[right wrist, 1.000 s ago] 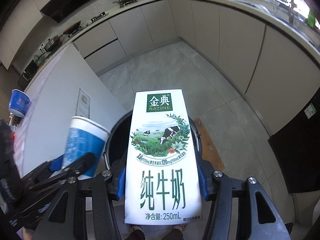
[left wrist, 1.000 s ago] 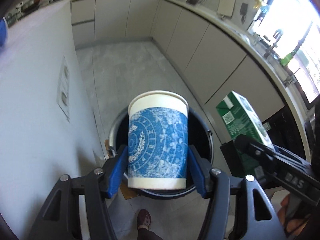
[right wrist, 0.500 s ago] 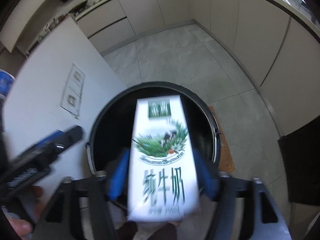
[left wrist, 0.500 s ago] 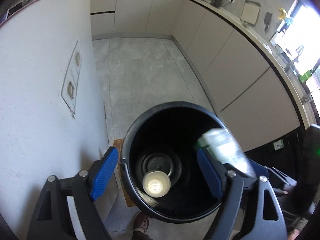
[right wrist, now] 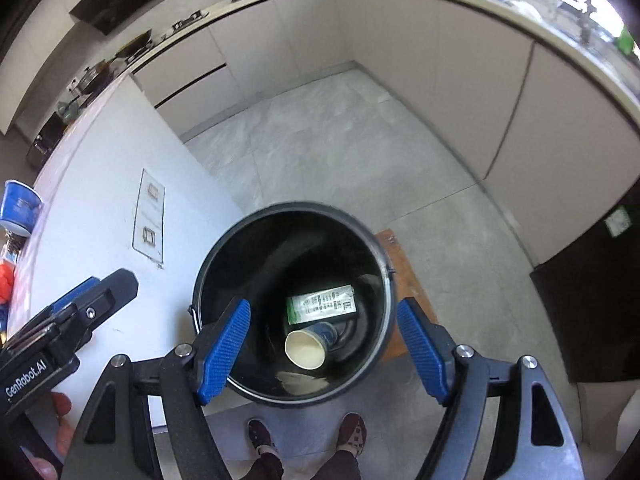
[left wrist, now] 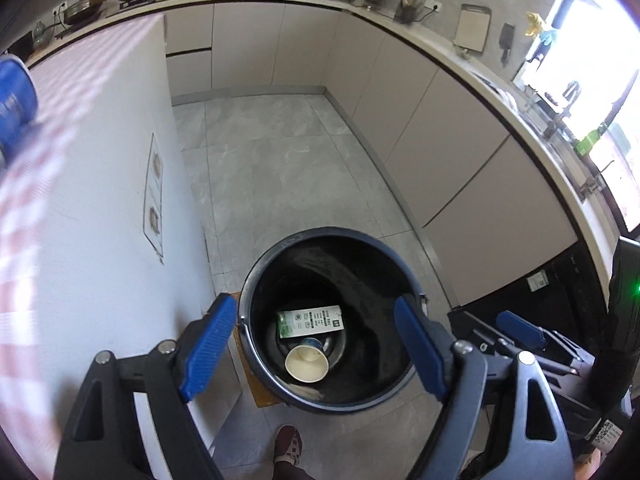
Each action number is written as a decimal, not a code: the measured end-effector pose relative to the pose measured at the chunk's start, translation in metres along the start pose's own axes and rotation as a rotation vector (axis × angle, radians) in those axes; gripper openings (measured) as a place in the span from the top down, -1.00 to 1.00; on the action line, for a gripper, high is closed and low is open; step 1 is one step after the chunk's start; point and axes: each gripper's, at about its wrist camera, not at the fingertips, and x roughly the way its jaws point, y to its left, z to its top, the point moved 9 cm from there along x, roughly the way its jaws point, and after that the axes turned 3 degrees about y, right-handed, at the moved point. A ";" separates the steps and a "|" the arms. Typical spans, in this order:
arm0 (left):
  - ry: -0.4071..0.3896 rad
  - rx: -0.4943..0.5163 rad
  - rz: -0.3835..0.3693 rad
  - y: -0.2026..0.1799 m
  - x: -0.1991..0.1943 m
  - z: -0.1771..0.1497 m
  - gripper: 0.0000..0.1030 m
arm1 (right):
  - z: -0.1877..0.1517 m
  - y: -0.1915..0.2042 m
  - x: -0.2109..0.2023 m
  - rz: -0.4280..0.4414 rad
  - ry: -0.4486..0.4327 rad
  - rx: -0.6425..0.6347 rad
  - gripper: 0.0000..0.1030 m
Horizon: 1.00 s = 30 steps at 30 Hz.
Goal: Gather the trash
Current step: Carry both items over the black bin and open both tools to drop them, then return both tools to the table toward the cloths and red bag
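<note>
Both sets of jaws stand wide apart with nothing between their blue pads. Our left gripper (left wrist: 314, 346) fills the lower part of its view, and our right gripper (right wrist: 324, 350) does the same in its own; each hangs over the open mouth of a black bucket (left wrist: 256, 276) on the grey tiled floor (left wrist: 280, 168).

Down in the bucket lie the two pieces of trash. A green-and-white milk carton (left wrist: 309, 321) lies flat on the bottom, its printed panel and a small square code facing up — the print is too small for us to read. Just below it in the frame, touching its lower edge, a paper cup (left wrist: 307, 363) with a blue patterned wall lies on its side, its pale open mouth turned toward us. The right wrist view shows the same pair, carton (right wrist: 321, 303) above cup (right wrist: 306, 347).

At the lower left of the right wrist view the body of the other gripper carries the white lettering "GenRobot.AI" — a hand (right wrist: 60, 436) shows beneath it. Two shoes (right wrist: 352, 432) stand at the bottom edge, just below the bucket. A white counter side (right wrist: 100, 216) with a socket panel runs up the left, and a blue cup (right wrist: 18, 206) sits on top at the far left. A brown mat (right wrist: 404, 276) shows beside the bucket at the right.
</note>
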 end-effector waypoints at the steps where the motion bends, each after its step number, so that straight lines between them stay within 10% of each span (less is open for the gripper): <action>1: -0.006 0.001 -0.005 -0.001 -0.009 0.000 -0.60 | 0.001 0.002 -0.012 -0.002 -0.015 0.004 -0.51; 14: -0.080 0.014 -0.099 0.012 -0.096 0.011 -0.60 | 0.002 0.059 -0.109 0.044 -0.147 0.006 -0.52; 30: -0.188 -0.171 0.095 0.171 -0.173 -0.013 -0.61 | -0.018 0.230 -0.131 0.199 -0.177 -0.193 -0.52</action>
